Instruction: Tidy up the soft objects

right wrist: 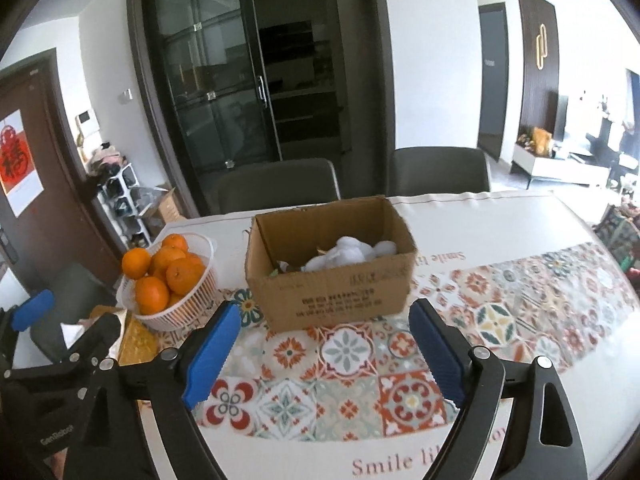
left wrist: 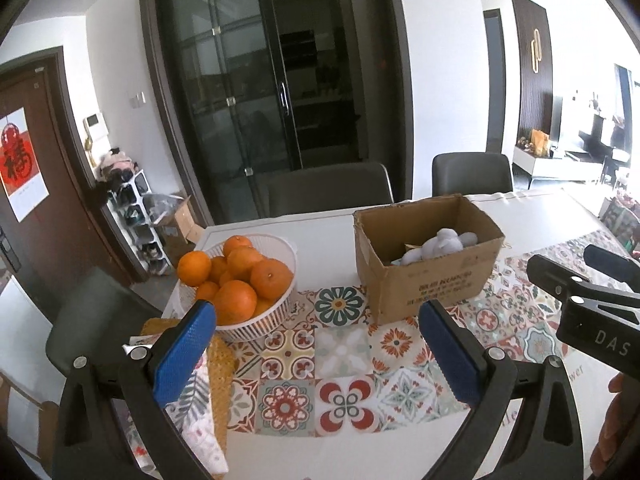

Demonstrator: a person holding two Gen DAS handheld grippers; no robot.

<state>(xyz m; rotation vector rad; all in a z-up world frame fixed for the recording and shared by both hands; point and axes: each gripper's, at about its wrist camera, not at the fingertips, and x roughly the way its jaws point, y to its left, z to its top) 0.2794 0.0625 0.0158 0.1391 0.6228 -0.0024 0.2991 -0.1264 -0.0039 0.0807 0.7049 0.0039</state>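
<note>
Here, over a dining table [right wrist: 500, 220] laid with a tile-patterned cloth [right wrist: 344, 360], a person holds two grippers above the near edge, both empty. The right gripper [right wrist: 324, 352] has its blue pads spread wide with nothing between them; the left gripper [left wrist: 316, 356] likewise stands apart and bare.

The task's thing, a pale soft toy [right wrist: 348, 254], already lies inside the open cardboard box [right wrist: 332, 292] at mid-table, slumped against the far wall beside some darker scraps I cannot identify.

What could go wrong, as I judge it: the box looks light, and a reach over its near wall could shove or tip it, since neither gripper steadies it. The two tools also hang close together, so a careless swing could knock one against the other.

Left of the box, a white basket [left wrist: 260, 326] heaped with oranges [left wrist: 236, 300] sits just beside the left gripper's path; a brush there might send fruit rolling. Folded cloths [left wrist: 208, 412], yellow and leaf-printed, lie at the near left corner under that gripper, likely next to be sorted. Two dark chairs [right wrist: 276, 184] stand beyond the table.
</note>
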